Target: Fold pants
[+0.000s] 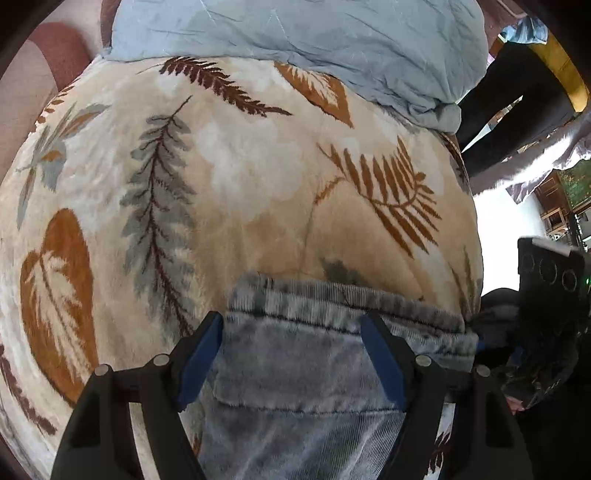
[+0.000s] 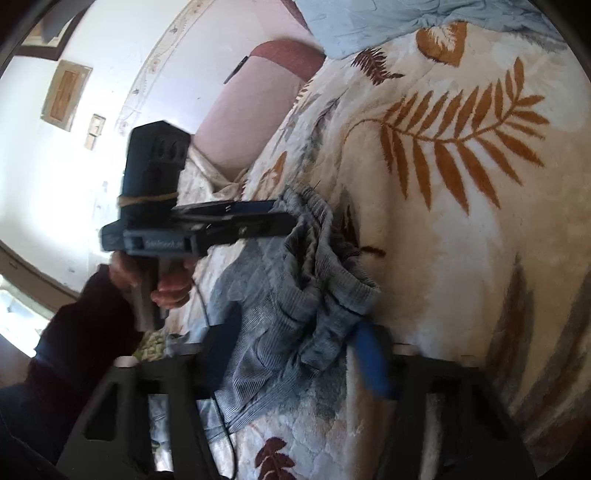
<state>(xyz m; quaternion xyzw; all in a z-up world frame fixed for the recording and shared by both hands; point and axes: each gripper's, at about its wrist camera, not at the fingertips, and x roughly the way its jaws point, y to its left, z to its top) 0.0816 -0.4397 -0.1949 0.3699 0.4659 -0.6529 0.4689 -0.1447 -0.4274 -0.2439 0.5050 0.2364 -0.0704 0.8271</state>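
Observation:
Grey-blue corduroy pants (image 1: 295,369) lie on a bed covered by a beige leaf-print blanket (image 1: 240,177), with the elastic waistband (image 1: 332,299) towards the pillows. My left gripper (image 1: 291,321) is open and points down over the waistband, one finger on each side of the fabric and no pad pressing on it. In the right wrist view the left gripper (image 2: 284,219) reaches in from the left, held by a hand (image 2: 170,284). My right gripper (image 2: 295,336) is shut on a bunched corner of the pants (image 2: 288,295) at the waistband's other end.
A light blue quilt (image 1: 295,33) lies across the head of the bed, against a pink headboard (image 2: 251,122). The blanket drops off at the bed's right side to a pale floor (image 1: 498,221). A thin dark cable (image 2: 218,373) trails over the pants near the right gripper.

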